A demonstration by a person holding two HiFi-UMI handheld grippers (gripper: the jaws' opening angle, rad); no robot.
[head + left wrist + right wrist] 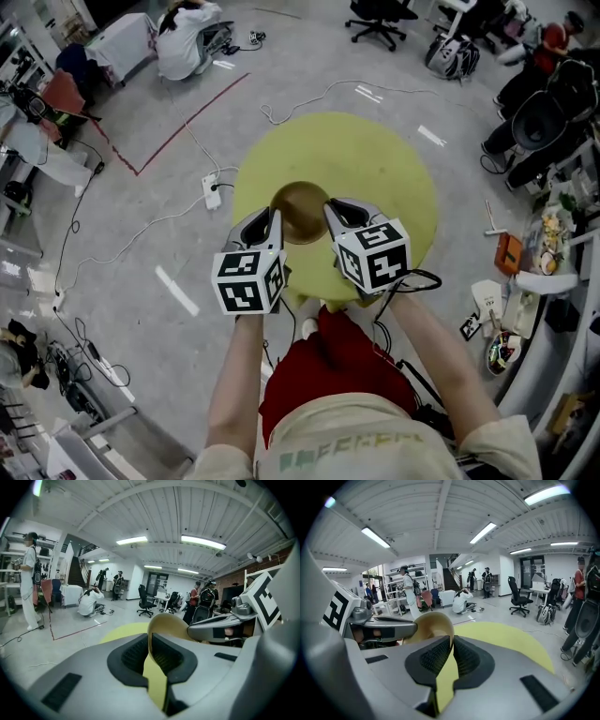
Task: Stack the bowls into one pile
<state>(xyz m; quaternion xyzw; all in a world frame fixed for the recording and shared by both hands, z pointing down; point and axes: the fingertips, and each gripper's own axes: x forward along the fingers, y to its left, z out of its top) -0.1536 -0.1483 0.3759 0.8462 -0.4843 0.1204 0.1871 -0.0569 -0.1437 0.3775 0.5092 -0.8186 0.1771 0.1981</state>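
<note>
Grey workshop floor, strewn with cables and with chairs far off, surrounds a round yellow table [394,178]. Over its near-middle part sits the tan bowl [302,214]. No view shows whether it is one bowl or several nested, or whether it rests on the table or hangs just above it. The left gripper [271,217] is pinched narrow on the bowl's left rim, and the right gripper [333,209] likewise on its right rim.

The likely trouble is that the two holds work against each other. If one hand rises faster, the bowl would tilt. If the hands drift apart, the thin rim could slide from a pad, dropping the bowl or rolling it toward the table's near edge.
</note>
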